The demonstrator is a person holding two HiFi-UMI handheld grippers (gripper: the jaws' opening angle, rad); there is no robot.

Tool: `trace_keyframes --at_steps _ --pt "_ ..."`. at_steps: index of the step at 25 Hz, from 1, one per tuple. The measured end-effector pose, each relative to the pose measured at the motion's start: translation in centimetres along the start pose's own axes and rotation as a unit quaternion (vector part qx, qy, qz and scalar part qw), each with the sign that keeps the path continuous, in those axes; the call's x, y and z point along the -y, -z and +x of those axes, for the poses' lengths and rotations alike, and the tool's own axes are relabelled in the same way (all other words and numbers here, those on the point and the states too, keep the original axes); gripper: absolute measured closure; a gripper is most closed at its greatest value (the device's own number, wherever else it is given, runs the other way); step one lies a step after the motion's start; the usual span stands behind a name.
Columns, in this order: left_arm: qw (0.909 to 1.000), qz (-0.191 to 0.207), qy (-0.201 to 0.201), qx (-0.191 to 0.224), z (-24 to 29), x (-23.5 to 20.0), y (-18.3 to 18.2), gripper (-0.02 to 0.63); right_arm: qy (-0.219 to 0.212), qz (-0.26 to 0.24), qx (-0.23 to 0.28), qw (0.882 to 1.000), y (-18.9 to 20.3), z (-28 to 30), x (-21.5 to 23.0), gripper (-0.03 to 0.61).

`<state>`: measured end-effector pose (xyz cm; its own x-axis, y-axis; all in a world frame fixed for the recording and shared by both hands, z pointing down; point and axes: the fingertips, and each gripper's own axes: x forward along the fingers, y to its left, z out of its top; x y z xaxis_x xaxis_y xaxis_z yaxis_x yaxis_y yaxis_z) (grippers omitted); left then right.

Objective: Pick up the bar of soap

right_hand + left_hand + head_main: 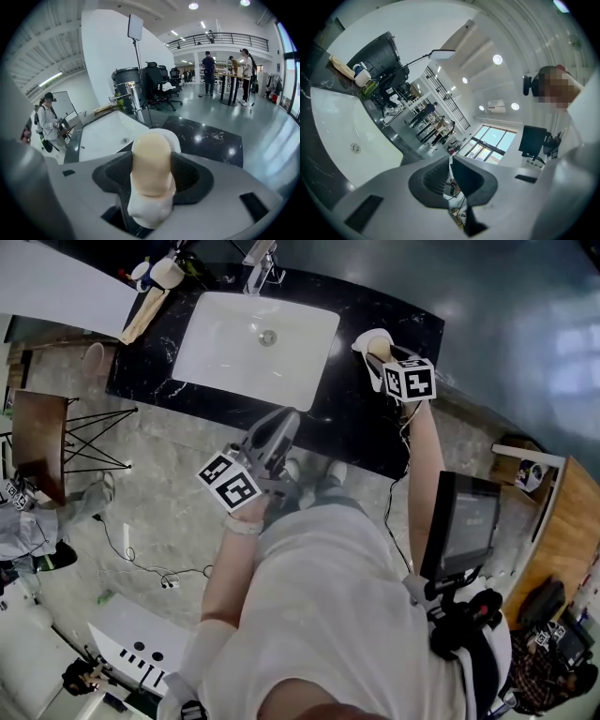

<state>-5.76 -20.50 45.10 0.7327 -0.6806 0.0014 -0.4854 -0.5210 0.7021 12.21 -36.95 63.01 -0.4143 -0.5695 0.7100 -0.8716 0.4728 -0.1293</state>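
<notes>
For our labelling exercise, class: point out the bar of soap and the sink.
bar of soap [151,161]: right gripper view, middle of its peach face.
sink [225,348]: head view, bare white basin floor.

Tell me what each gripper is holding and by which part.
The right gripper clamps the beige oval bar of soap across its two long sides. The left gripper is shut on nothing.

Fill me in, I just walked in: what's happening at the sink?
A person stands at the black counter with a gripper in each hand. The right gripper has its jaws closed on the beige bar of soap, right at its white soap dish. Whether the soap has left the dish cannot be told. The left gripper is shut and empty, held in front of the white sink.
</notes>
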Motion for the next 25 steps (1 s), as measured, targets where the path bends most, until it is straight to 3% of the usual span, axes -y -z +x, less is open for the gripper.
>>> trace_keyframes --at_steps 8,16,25 --pt "1.0000 0.000 -0.002 0.002 -0.1 0.2 0.1 0.604 -0.012 0.004 0.000 1.000 0.0 -0.1 0.1 0.314" --pt "0.9999 -0.001 -0.009 0.005 -0.6 0.1 0.0 0.604 0.007 -0.011 0.004 1.000 -0.1 -0.4 0.1 0.316" --pt "1.0000 -0.001 -0.007 0.006 -0.7 0.3 0.0 0.604 -0.017 0.009 0.044 0.999 -1.9 -1.9 -0.5 0.314"
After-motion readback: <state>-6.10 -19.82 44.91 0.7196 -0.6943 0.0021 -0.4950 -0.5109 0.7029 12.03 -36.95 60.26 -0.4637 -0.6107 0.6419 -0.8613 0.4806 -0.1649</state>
